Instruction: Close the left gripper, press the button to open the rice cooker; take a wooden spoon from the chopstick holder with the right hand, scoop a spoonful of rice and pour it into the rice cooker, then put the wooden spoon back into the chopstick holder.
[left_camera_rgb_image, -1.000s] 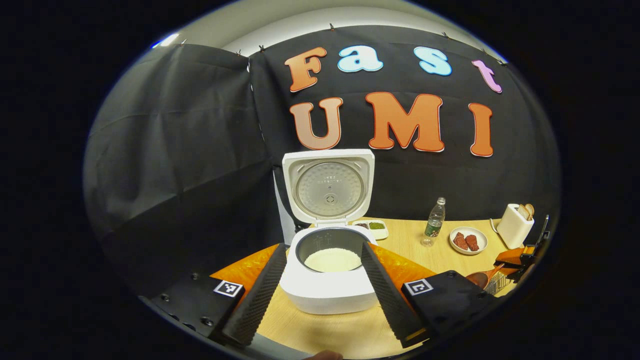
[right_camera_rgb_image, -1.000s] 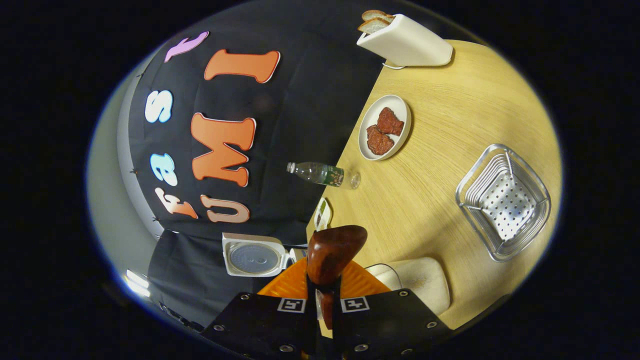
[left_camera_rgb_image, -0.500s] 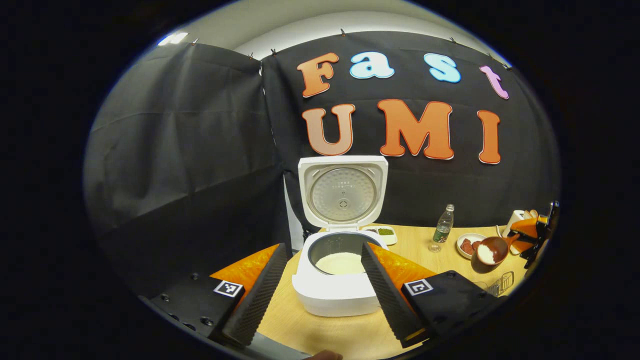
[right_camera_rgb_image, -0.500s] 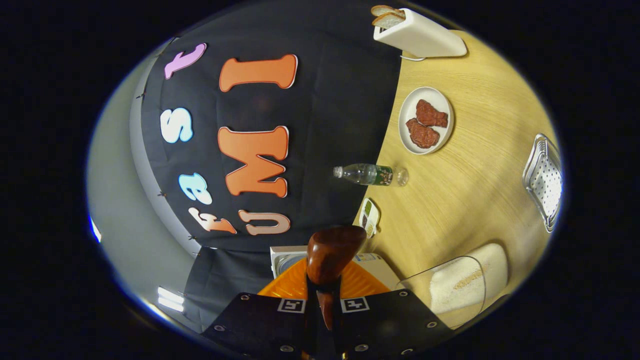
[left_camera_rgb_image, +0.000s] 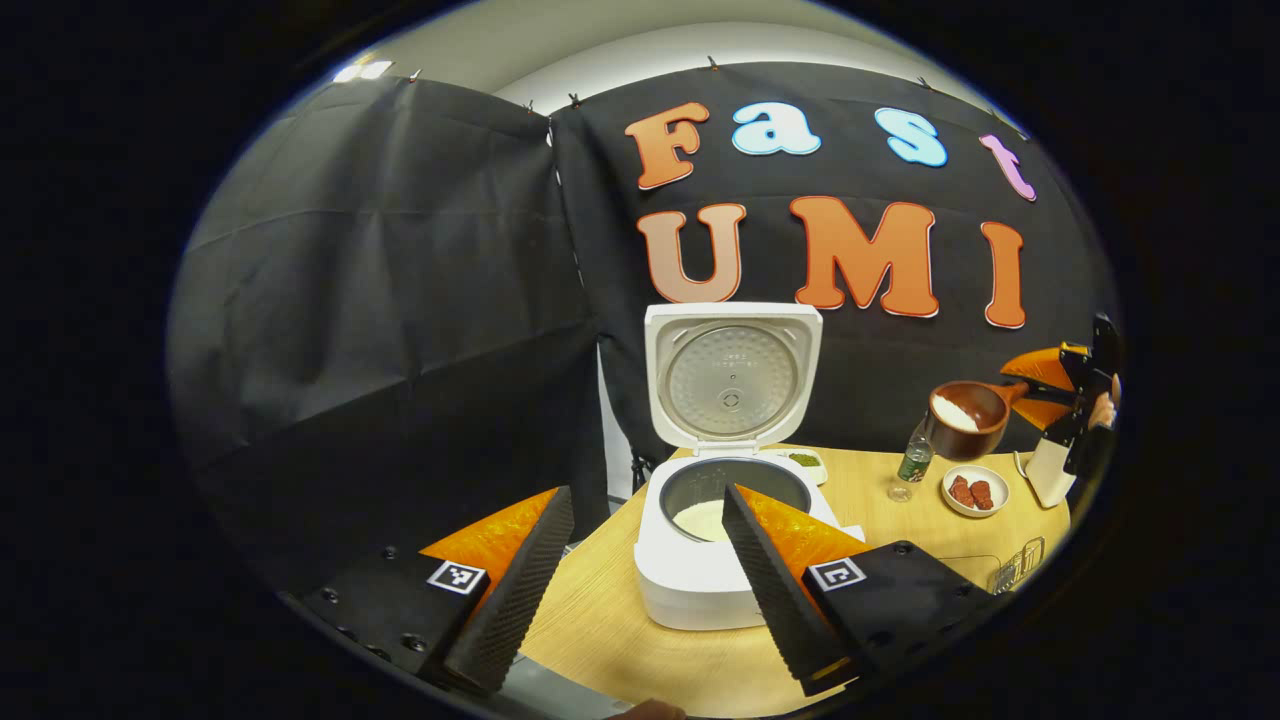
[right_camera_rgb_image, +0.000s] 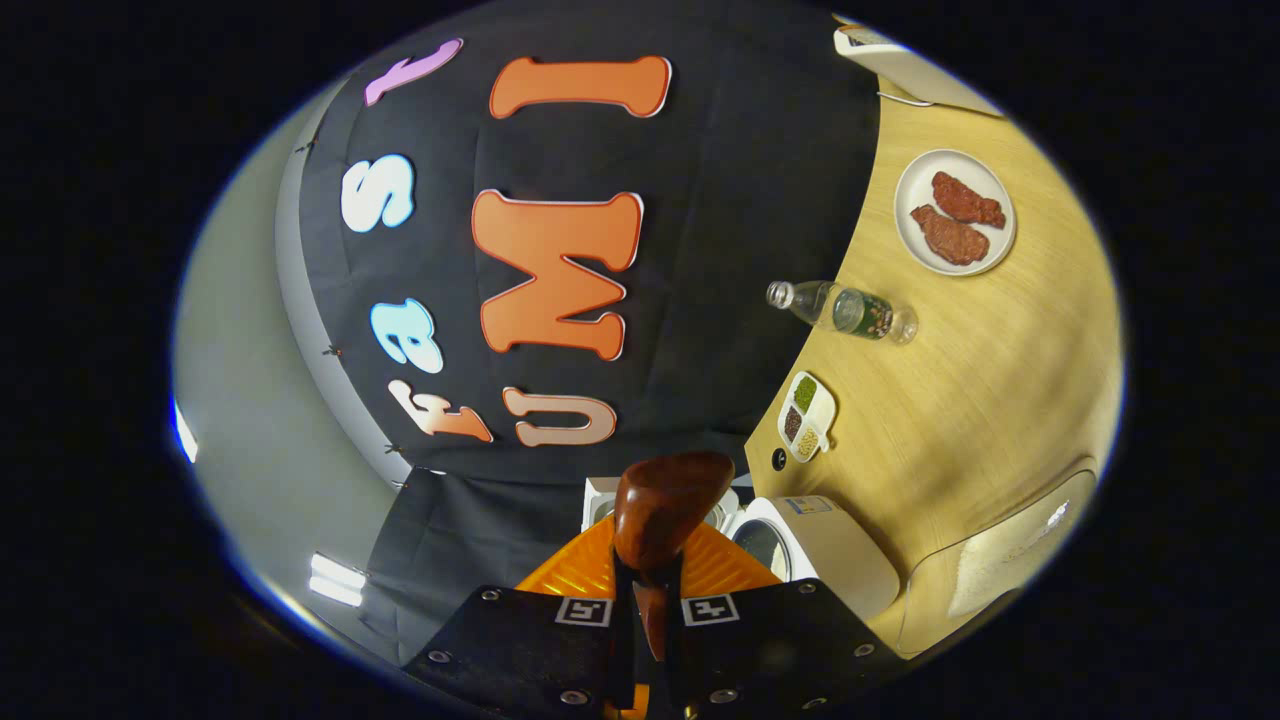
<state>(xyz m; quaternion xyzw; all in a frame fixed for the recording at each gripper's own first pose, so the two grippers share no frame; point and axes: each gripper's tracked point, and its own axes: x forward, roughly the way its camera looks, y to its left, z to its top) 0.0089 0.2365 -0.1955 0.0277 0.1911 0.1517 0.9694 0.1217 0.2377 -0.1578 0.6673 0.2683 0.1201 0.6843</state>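
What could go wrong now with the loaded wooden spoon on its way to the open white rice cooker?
The brown wooden spoon in the right gripper holds rice high above the wooden table, off to the side of the white rice cooker; a tilt could spill grains. It might also knock the clear plastic bottle beneath it.

Left gripper view: low, level, close to the rice cooker (left_camera_rgb_image: 725, 545). Right gripper view: high, rolled sideways, sharing that cooker (right_camera_rgb_image: 810, 545).
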